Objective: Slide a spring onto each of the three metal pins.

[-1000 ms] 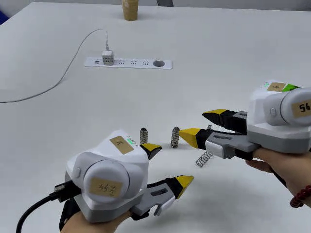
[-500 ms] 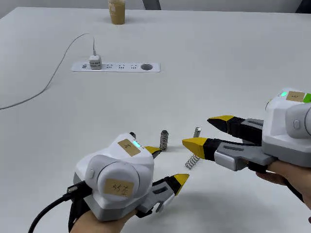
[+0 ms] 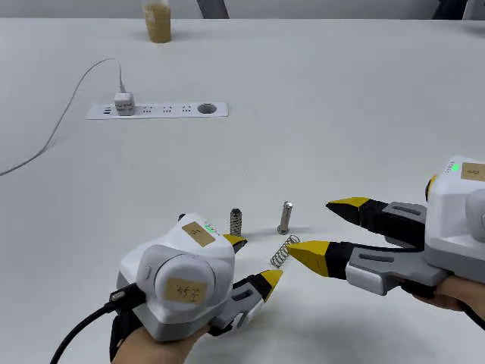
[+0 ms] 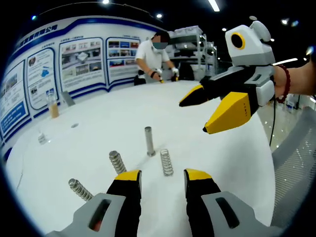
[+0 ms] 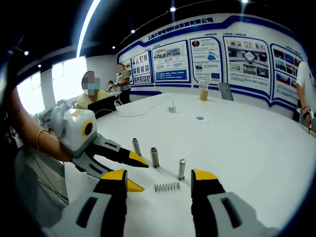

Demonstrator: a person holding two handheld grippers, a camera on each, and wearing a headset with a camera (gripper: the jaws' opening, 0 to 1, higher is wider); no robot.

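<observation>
Three metal pins stand in a row on the white table. The right one, a bare pin point(image 3: 286, 218) point(image 4: 148, 141) point(image 5: 181, 169), carries nothing. The middle pin wears a spring point(image 3: 236, 222) point(image 4: 116, 161) point(image 5: 154, 157), and so does the far-left pin point(image 4: 79, 188) point(image 5: 136, 146). A loose spring point(image 3: 283, 251) point(image 4: 166, 162) point(image 5: 167, 186) lies flat just in front of the bare pin. My left gripper point(image 3: 254, 259) point(image 4: 163, 174) is open and empty, its tips just short of the loose spring. My right gripper point(image 3: 318, 227) point(image 5: 160, 175) is open and empty too, its lower tip beside that spring.
A white power strip point(image 3: 155, 110) with a plugged charger and trailing cable lies at the back left. Beyond it stands a cup point(image 3: 157, 21). People sit and stand at the table's far ends point(image 5: 91, 94) point(image 4: 153, 57).
The head camera shifted. My right gripper drew back from the pins, to the right and nearer me. My left gripper edged forward toward the loose spring, which stayed put.
</observation>
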